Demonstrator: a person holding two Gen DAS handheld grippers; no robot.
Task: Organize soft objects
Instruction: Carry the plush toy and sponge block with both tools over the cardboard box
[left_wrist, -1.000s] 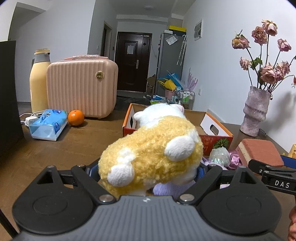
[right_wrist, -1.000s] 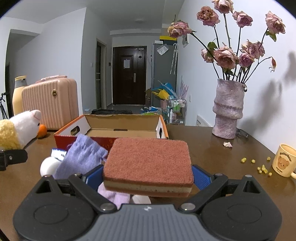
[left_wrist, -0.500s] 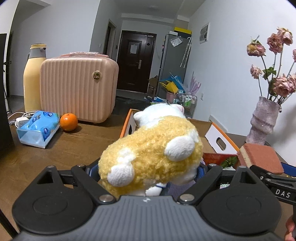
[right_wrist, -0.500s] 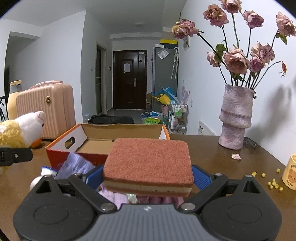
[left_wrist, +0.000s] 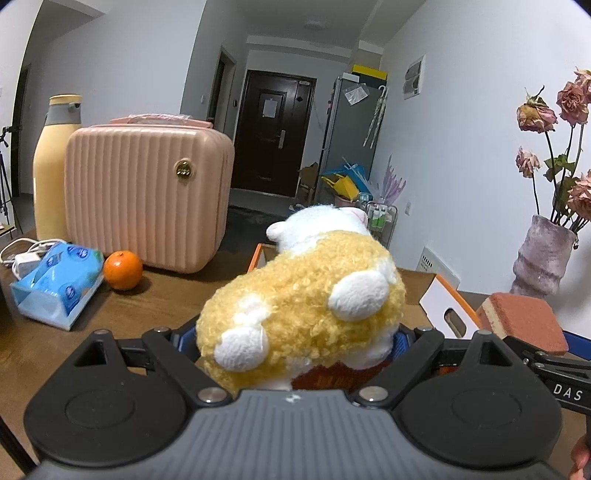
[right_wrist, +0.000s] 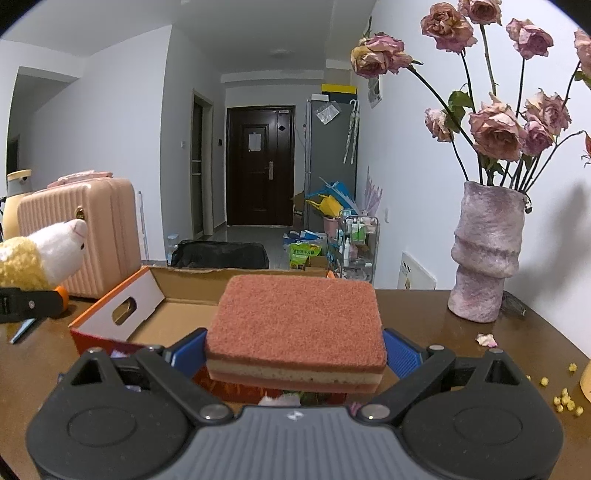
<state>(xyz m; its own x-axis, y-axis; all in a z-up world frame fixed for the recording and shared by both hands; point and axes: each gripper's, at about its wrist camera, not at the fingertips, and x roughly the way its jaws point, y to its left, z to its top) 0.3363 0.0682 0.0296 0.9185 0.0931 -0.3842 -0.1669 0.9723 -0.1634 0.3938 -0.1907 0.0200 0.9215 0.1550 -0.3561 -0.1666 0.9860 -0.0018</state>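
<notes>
A: What moved? Both claws have carried their loads closer to the cardboard box; it looks bigger in both views now.

B: Left wrist?

A: Left claw (left_wrist: 295, 338) clamped wide on the plush toy (left_wrist: 303, 306), held above the surface, its head over the near edge of the cardboard box (left_wrist: 445, 308). Orange (left_wrist: 123, 270) and tissue pack (left_wrist: 55, 282) sit toward the surface's left edge.

B: Right wrist?

A: Right claw (right_wrist: 295, 350) grips the sponge (right_wrist: 295, 325) by its sides, just short of the box's (right_wrist: 125, 310) open top. Box floor looks empty.

B: Progress?

A: Nothing dropped in yet, I'd say; both releases remain.
</notes>
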